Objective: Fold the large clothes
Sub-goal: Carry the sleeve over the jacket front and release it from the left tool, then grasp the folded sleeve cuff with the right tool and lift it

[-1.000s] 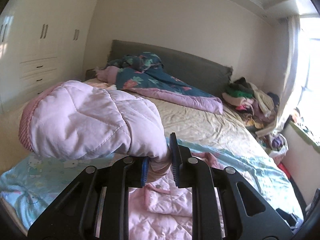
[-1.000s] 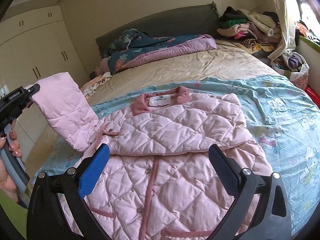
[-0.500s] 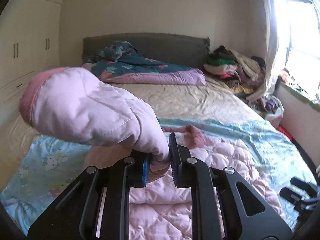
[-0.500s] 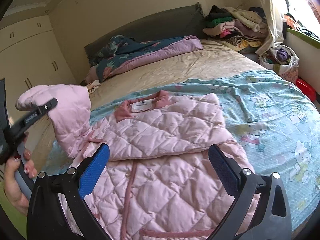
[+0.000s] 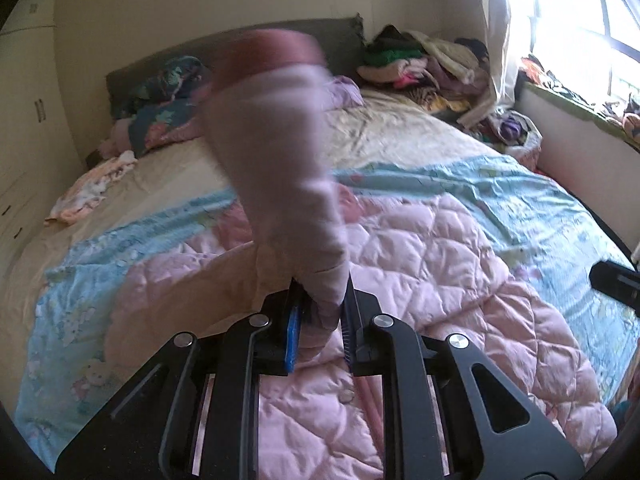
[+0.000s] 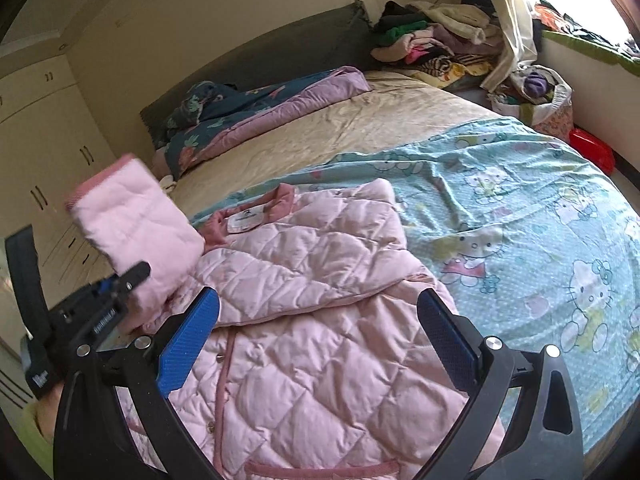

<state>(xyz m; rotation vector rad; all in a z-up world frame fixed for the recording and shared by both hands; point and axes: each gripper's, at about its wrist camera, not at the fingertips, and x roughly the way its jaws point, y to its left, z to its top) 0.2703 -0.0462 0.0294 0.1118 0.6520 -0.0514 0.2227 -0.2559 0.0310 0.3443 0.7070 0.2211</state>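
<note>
A pink quilted jacket (image 6: 304, 320) lies front up on a light blue cartoon-print sheet (image 6: 520, 216) on the bed, one sleeve folded across its chest. My left gripper (image 5: 320, 312) is shut on the other sleeve (image 5: 280, 152), which stands up blurred with its darker pink cuff on top. In the right wrist view the left gripper (image 6: 120, 284) holds that sleeve (image 6: 136, 224) above the jacket's left side. My right gripper (image 6: 320, 336) is open, hovering over the jacket's lower front with nothing between its blue pads.
A dark floral quilt (image 6: 256, 108) is bunched at the grey headboard (image 6: 280, 52). A pile of clothes (image 6: 436, 40) sits at the far right corner. Cream wardrobes (image 6: 48, 148) line the left wall; a bag (image 6: 540, 92) and red object (image 6: 592, 148) stand by the window side.
My left gripper carried the sleeve rightward and down over the jacket, and the sleeve swung upright. The right gripper drifted slightly, staying open.
</note>
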